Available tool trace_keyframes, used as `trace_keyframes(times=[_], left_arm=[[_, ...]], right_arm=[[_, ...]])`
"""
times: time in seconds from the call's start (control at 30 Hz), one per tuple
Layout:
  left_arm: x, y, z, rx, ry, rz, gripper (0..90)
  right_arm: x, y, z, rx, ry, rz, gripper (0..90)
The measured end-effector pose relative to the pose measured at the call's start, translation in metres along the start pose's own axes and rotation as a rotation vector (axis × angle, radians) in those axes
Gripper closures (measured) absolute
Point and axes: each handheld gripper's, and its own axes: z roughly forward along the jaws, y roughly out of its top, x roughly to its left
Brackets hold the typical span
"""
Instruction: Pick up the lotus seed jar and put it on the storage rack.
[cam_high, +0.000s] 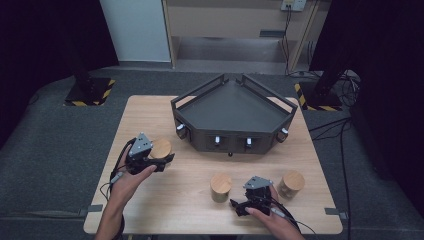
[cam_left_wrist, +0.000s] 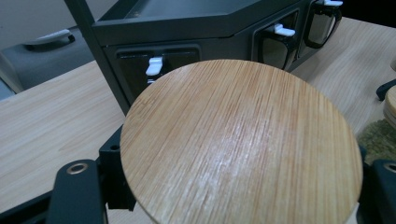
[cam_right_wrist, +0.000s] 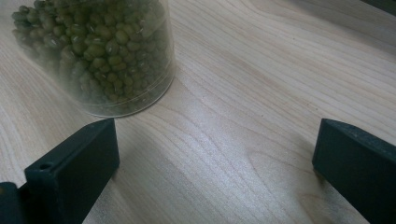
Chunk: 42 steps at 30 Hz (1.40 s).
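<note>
Left fingers clamp a jar, left of centre; right gripper gapes empty.
I judge it mid-carry; next I must lift it over the tray rail.

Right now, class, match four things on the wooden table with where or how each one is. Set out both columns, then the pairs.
1. left gripper
2. right gripper
3. dark grey angular rack
4. bamboo-lidded jar of green beans

A. at the table's far side
B. shut on a bamboo-lidded jar
C. open, jaws empty
D. standing beside the right gripper

Pairs: 1-B, 2-C, 3-A, 4-D
</note>
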Motion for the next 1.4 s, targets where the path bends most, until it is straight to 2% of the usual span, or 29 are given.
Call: trace_keyframes(times=[0.57, 0.83, 1.4], left_arm=[[0.011, 0.018, 0.008, -0.015, -0.072, 0.023, 24.3], [0.014, 0.024, 0.010, -0.030, -0.090, 0.033, 24.3], [0.023, 0.044, 0.018, -0.032, -0.126, 0.057, 24.3]], right_arm=[[0.000, 0.000, 0.000, 0.000, 0.000, 0.000, 0.6], [0.000, 0.000, 0.000, 0.000, 0.000, 0.000, 0.6], [0.000, 0.000, 0.000, 0.000, 0.000, 0.000, 0.6]])
